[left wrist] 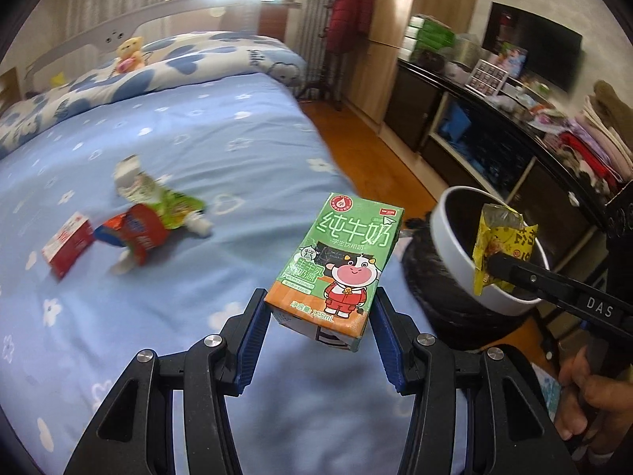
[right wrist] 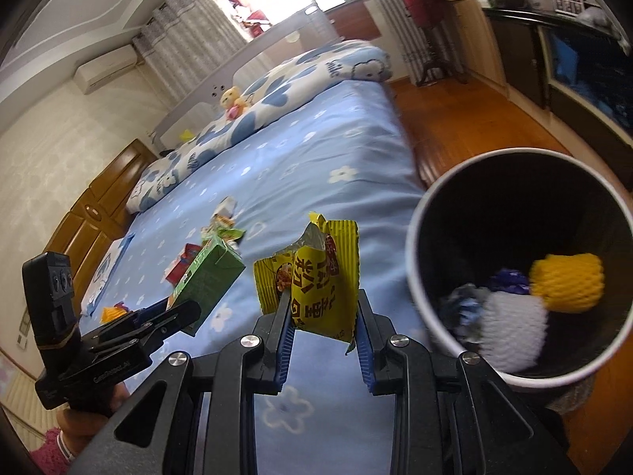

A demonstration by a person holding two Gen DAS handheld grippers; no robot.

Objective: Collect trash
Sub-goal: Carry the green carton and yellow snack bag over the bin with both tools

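My left gripper [left wrist: 320, 308] is shut on a green milk carton [left wrist: 340, 265], held upright above the blue bed near its right edge. My right gripper [right wrist: 322, 308] is shut on a crumpled yellow snack wrapper [right wrist: 316, 277], just left of the white trash bin [right wrist: 419, 261]. In the left wrist view the yellow wrapper [left wrist: 502, 245] hangs over the bin's rim [left wrist: 447, 237]. The right wrist view shows the left gripper [right wrist: 174, 316] with the carton [right wrist: 209, 277] at the left. Inside the bin lie yellow foam netting [right wrist: 565, 283], white netting [right wrist: 514, 328] and dark scraps.
More trash lies on the bed: a red box [left wrist: 67, 245], a red-blue wrapper [left wrist: 134, 233], a green pouch [left wrist: 174, 209] and white paper [left wrist: 128, 176]. A folded quilt [left wrist: 158, 63] with a plush toy [left wrist: 128, 53] sits at the headboard. Dark shelving [left wrist: 494, 134] lines the right wall beyond the wooden floor [left wrist: 364, 146].
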